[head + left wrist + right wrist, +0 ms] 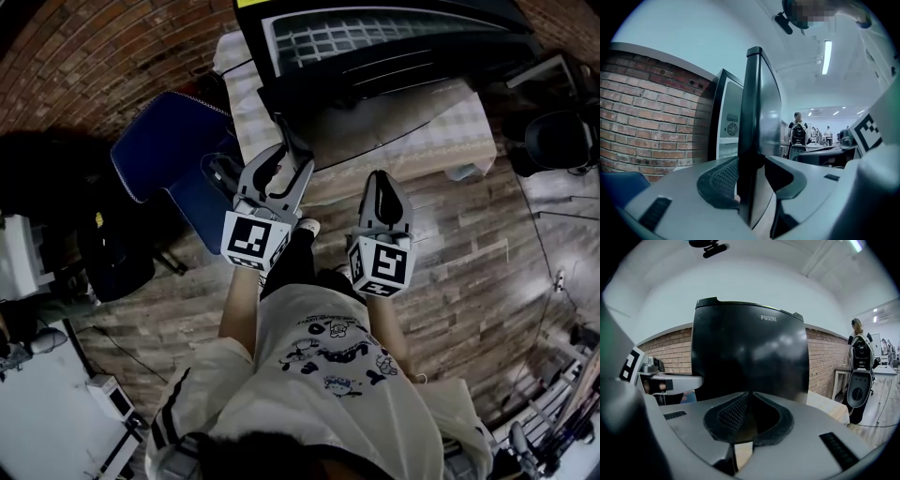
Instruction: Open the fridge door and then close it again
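A black fridge (394,56) stands on a cloth-covered table (450,131), its door (752,117) swung partly out from the body (729,122). My left gripper (286,150) straddles the door's free edge, a pad against each face, so it is shut on the door. In the left gripper view the edge runs upright between the fingers (719,180). My right gripper (382,178) hangs to the right, short of the door's glossy front (750,352), jaws shut on nothing, pads meeting at the tips (747,397). The left gripper (670,380) shows at the left of the right gripper view.
A blue chair (178,141) stands left of the table, close to my left arm. A brick wall (647,117) runs behind the fridge. A person with a backpack (858,352) stands off to the right, among desks. Wood floor (469,234) lies under me.
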`<move>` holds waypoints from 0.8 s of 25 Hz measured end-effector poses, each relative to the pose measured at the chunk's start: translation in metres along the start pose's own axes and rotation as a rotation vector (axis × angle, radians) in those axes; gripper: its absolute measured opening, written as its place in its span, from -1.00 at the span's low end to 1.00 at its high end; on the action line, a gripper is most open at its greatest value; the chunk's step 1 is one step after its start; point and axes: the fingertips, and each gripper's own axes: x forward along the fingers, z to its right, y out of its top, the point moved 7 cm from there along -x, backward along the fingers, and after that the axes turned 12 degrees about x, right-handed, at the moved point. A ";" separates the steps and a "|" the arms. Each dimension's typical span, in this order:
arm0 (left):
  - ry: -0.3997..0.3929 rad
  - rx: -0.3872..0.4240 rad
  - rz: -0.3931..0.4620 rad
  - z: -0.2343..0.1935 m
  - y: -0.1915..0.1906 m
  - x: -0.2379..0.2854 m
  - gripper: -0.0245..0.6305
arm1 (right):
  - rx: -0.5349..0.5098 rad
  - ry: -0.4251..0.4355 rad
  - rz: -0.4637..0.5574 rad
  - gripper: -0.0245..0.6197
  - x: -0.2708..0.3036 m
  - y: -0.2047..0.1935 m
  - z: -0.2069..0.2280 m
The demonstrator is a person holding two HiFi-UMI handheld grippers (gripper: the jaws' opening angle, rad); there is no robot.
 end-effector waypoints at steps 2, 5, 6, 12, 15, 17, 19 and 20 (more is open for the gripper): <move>0.007 0.004 0.001 0.011 0.001 -0.006 -0.38 | -0.001 -0.001 0.008 -0.79 -0.007 0.002 0.003; 0.015 0.018 -0.003 0.029 0.004 -0.015 -0.41 | -0.001 -0.004 0.020 -0.79 -0.020 0.003 0.009; 0.015 0.022 -0.008 0.036 0.003 -0.018 -0.41 | -0.001 -0.005 0.022 -0.79 -0.026 0.003 0.011; -0.016 0.035 -0.005 0.077 0.010 -0.035 -0.46 | -0.002 -0.016 0.032 -0.79 -0.056 0.000 0.025; -0.030 0.038 -0.007 0.094 0.014 -0.041 -0.48 | -0.003 -0.025 0.040 -0.79 -0.070 0.001 0.033; -0.039 0.041 -0.006 0.106 0.016 -0.045 -0.49 | -0.003 -0.032 0.044 -0.79 -0.080 0.000 0.038; -0.048 0.044 -0.005 0.117 0.018 -0.047 -0.49 | -0.004 -0.039 0.046 -0.79 -0.088 -0.001 0.043; -0.053 0.048 -0.005 0.123 0.019 -0.049 -0.50 | -0.004 -0.043 0.046 -0.79 -0.093 -0.002 0.046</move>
